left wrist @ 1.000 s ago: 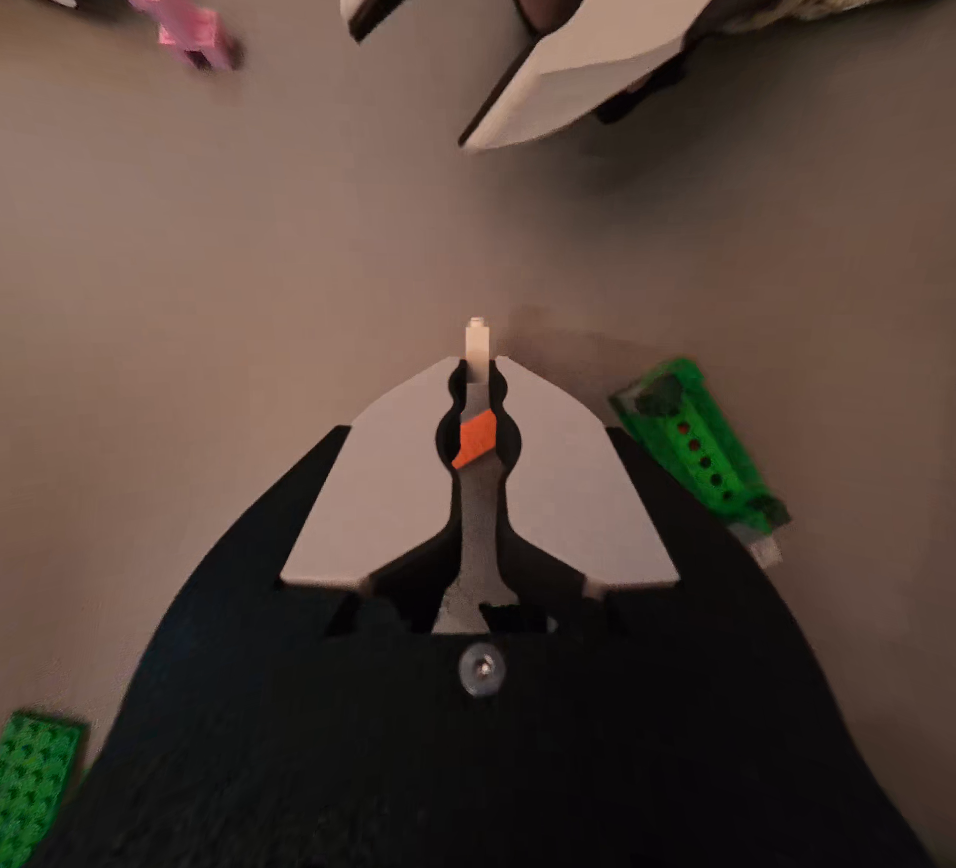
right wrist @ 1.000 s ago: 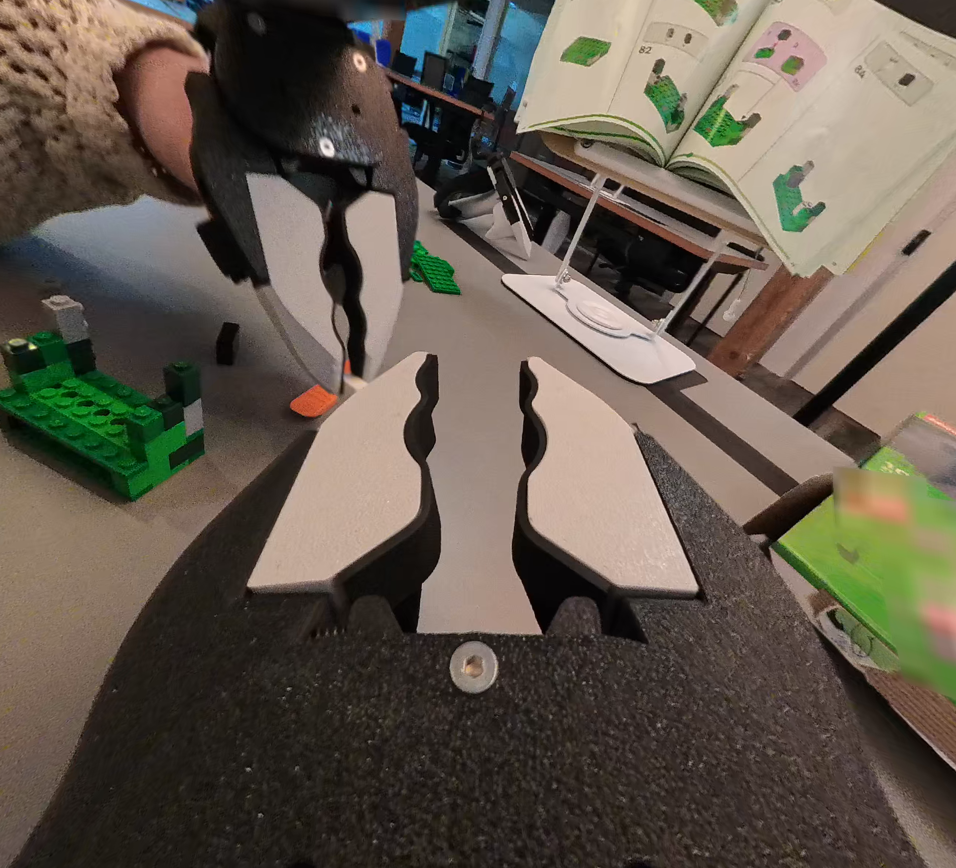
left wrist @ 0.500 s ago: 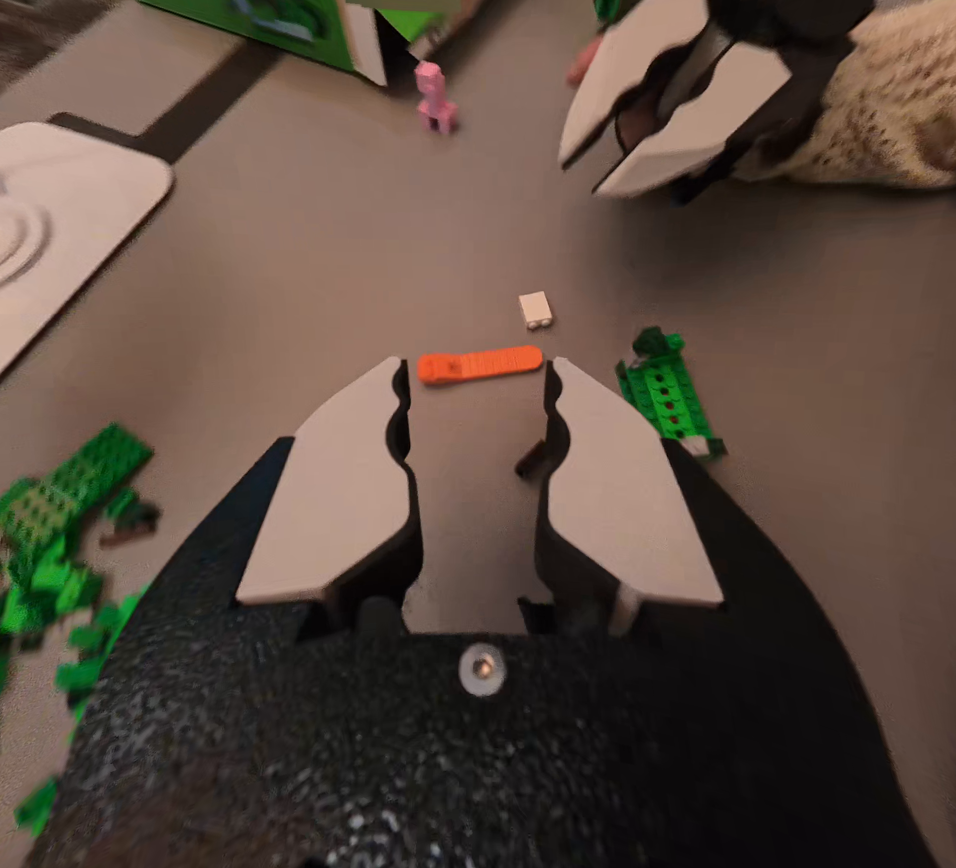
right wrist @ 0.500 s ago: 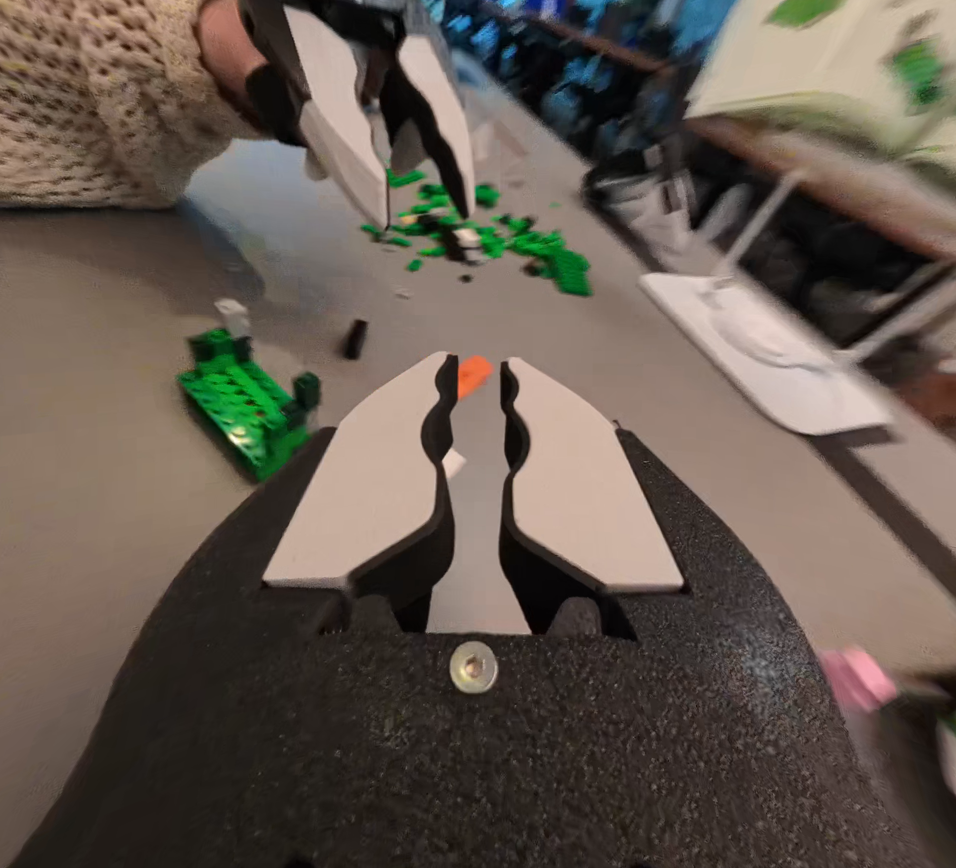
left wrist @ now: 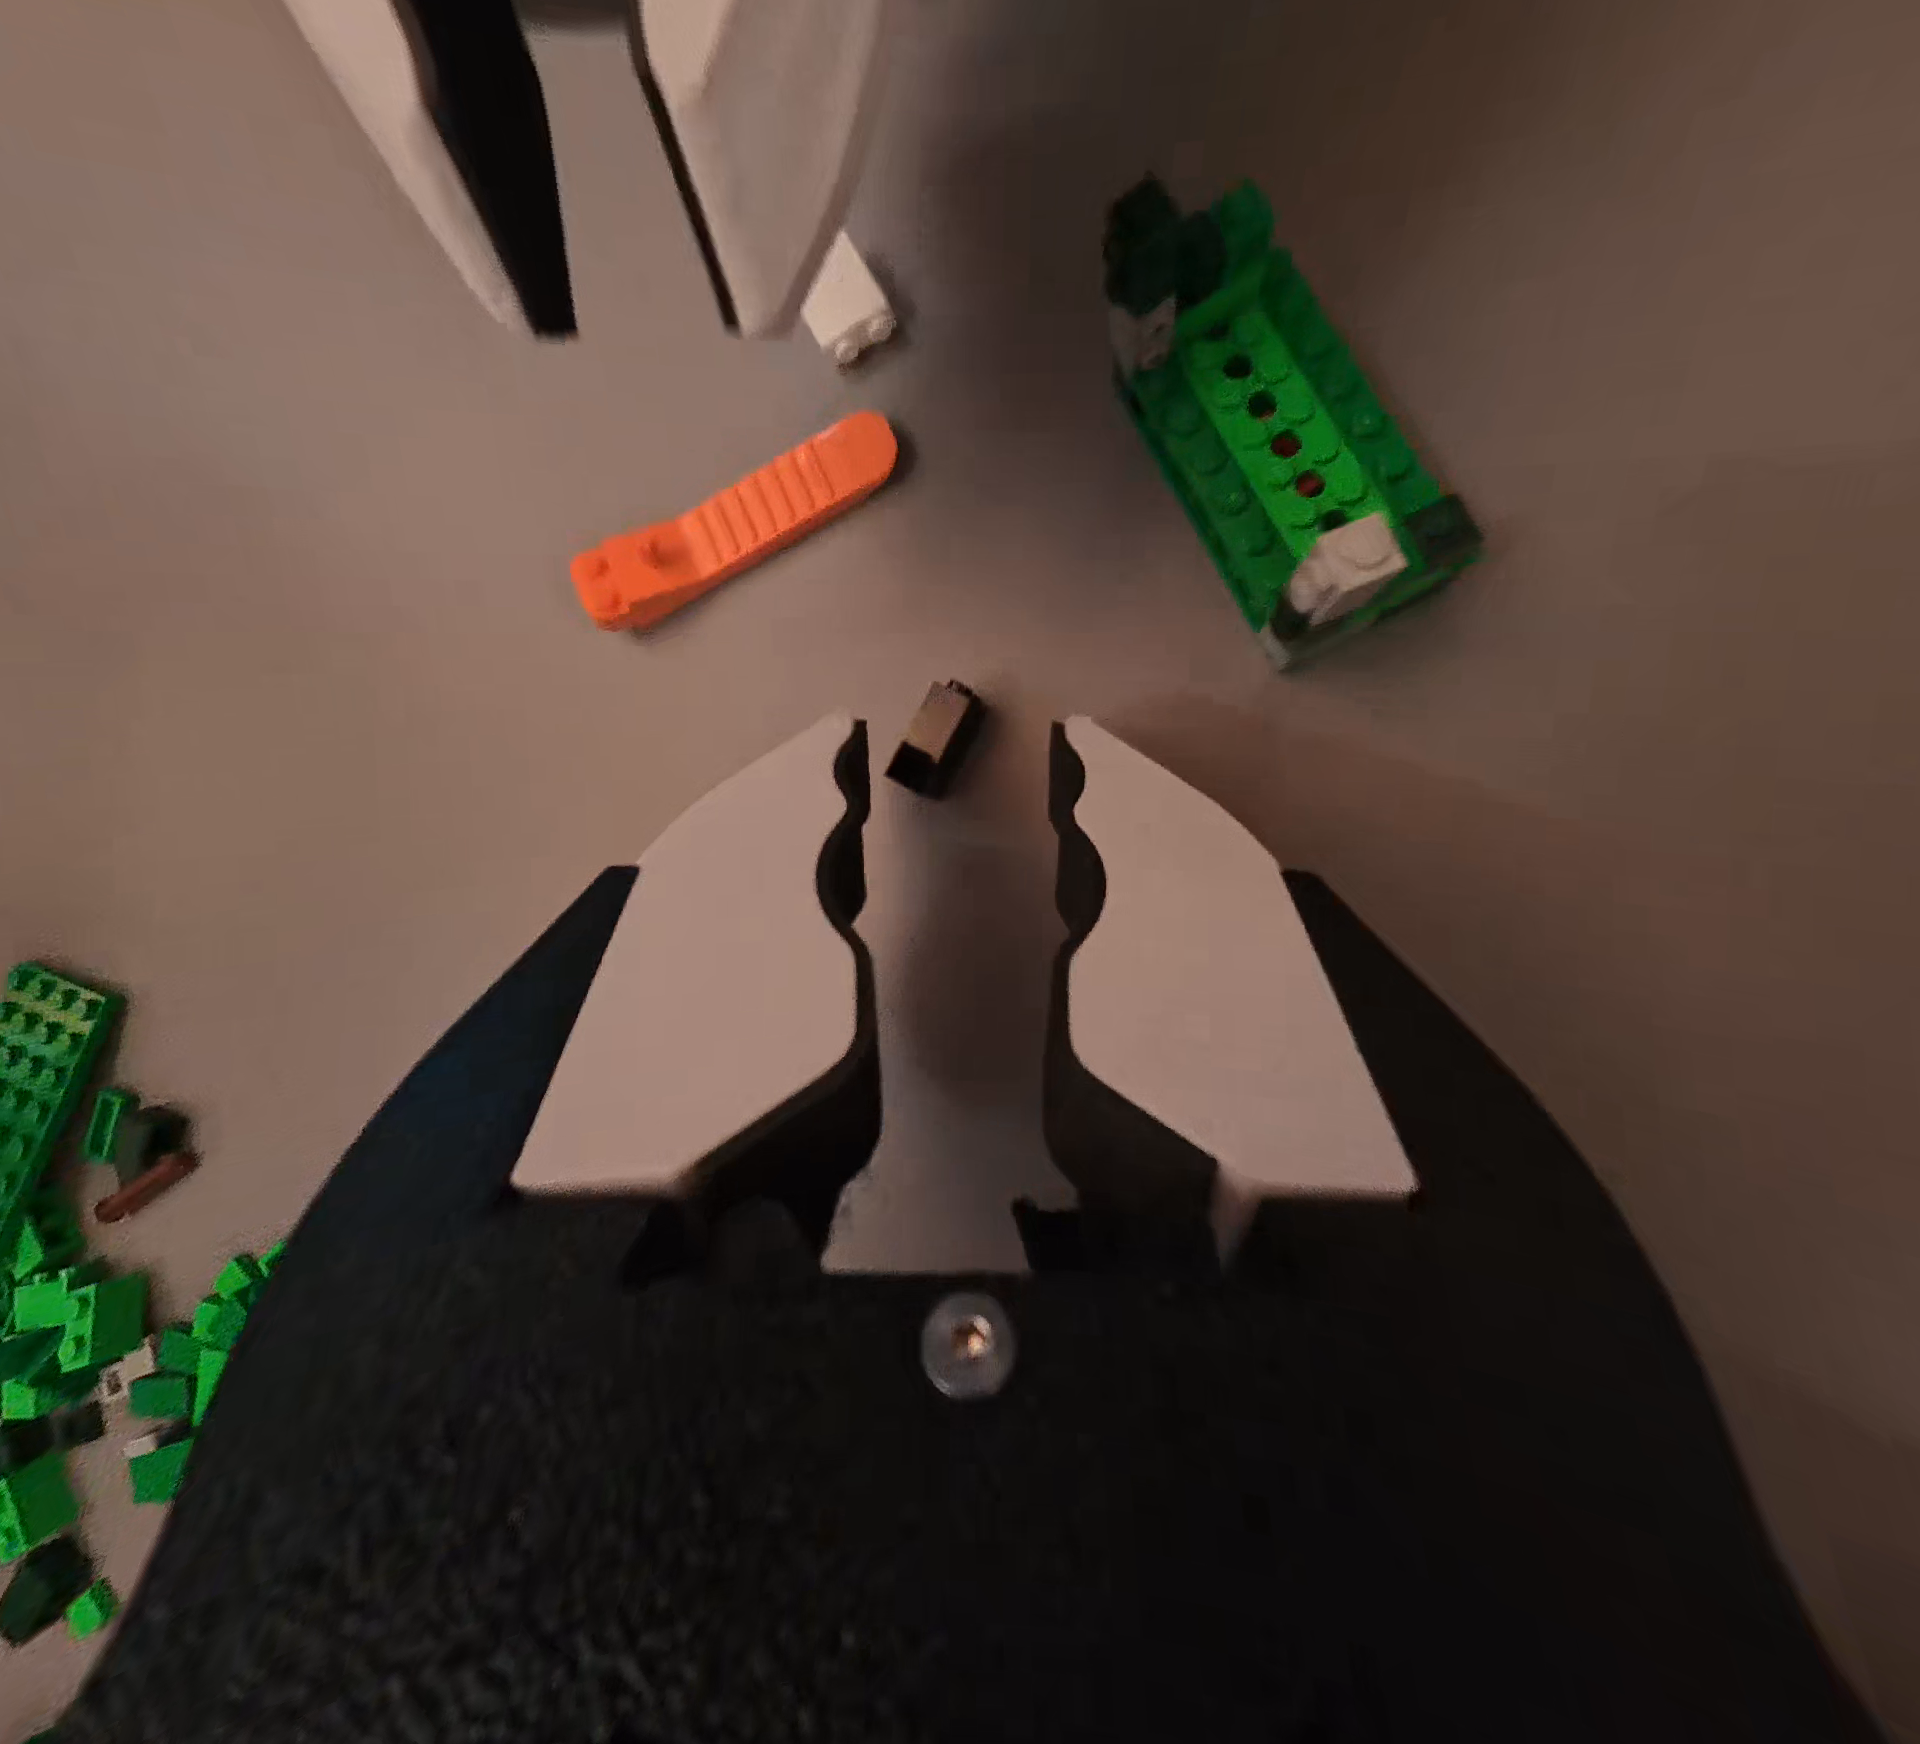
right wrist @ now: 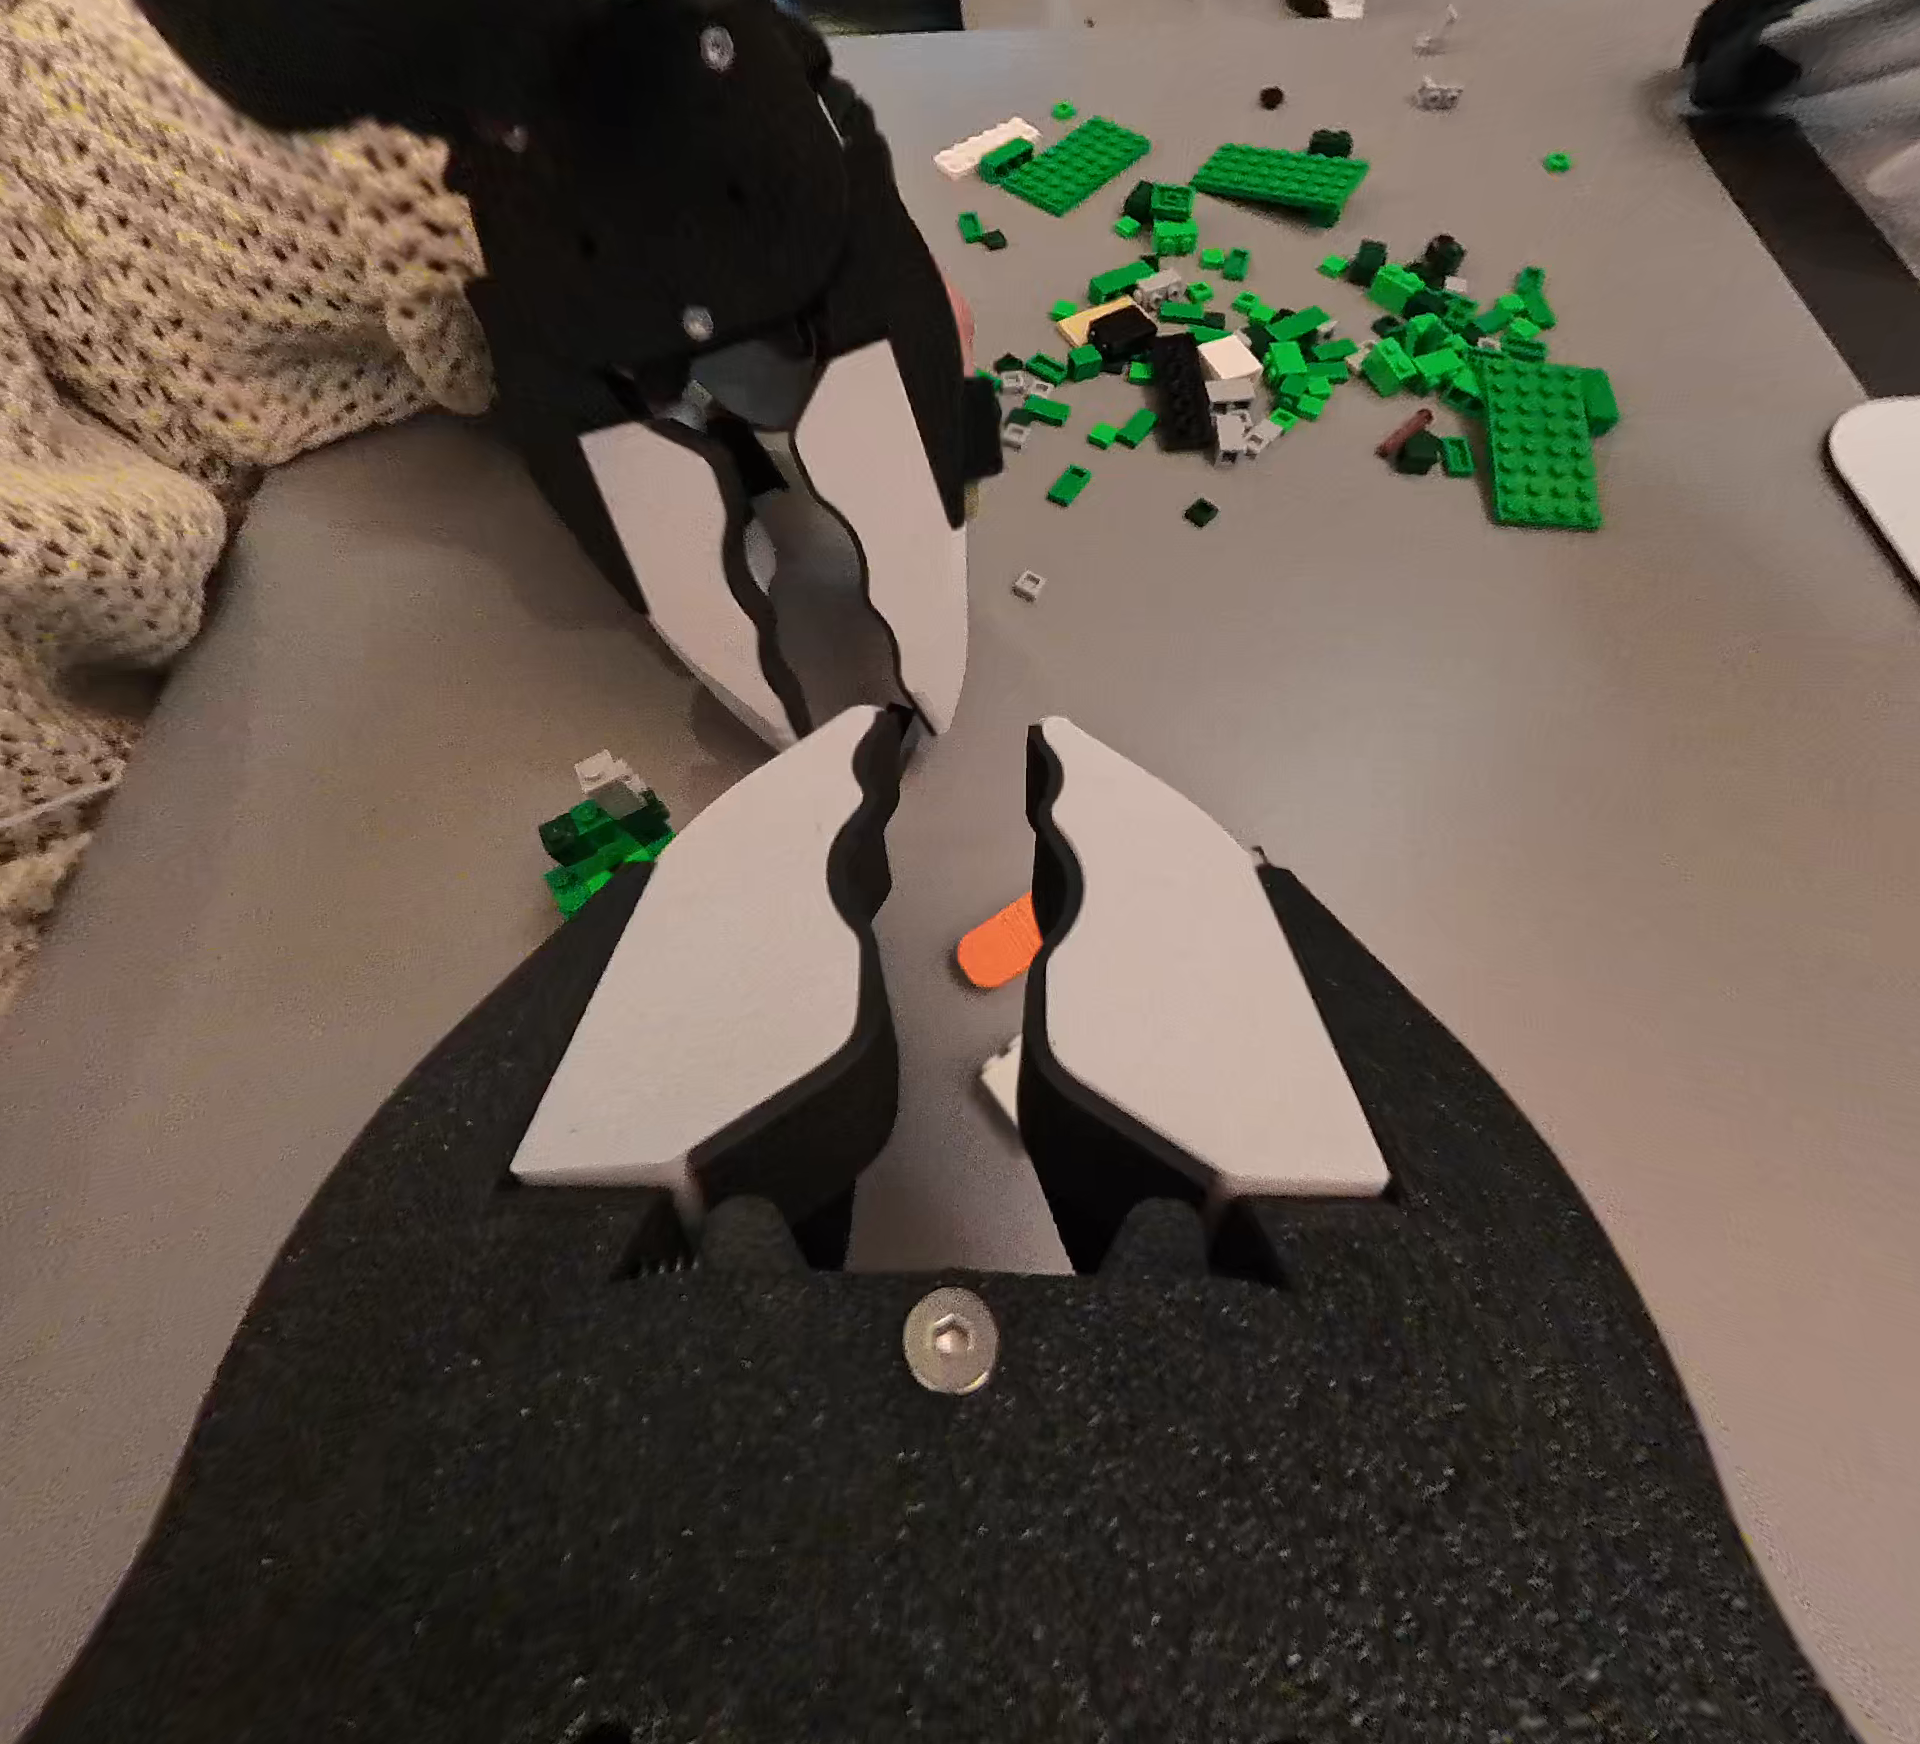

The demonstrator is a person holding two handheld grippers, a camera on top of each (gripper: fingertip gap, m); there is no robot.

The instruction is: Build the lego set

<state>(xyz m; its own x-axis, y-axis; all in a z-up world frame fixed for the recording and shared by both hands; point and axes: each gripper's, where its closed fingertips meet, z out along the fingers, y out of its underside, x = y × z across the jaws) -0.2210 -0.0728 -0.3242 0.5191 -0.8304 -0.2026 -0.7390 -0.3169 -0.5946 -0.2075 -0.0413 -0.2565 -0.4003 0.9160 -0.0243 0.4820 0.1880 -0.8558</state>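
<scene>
Both claws hang over the grey table [left wrist: 312,551], spread and empty. A small black brick [left wrist: 932,738] lies just off the left claw [left wrist: 954,730] tips. The right claw [right wrist: 961,726] sits above the orange tool [left wrist: 732,520] and white brick [left wrist: 852,302]. The green build [left wrist: 1288,437] lies nearby.

Left hand-held gripper [left wrist: 951,738] agape, right hand-held gripper [right wrist: 961,733] likewise — tips nearly meeting

Green studded lego build [left wrist: 1294,437] flat on table, small black brick [left wrist: 932,738] and white brick [left wrist: 852,310] lying loose nearby
</scene>
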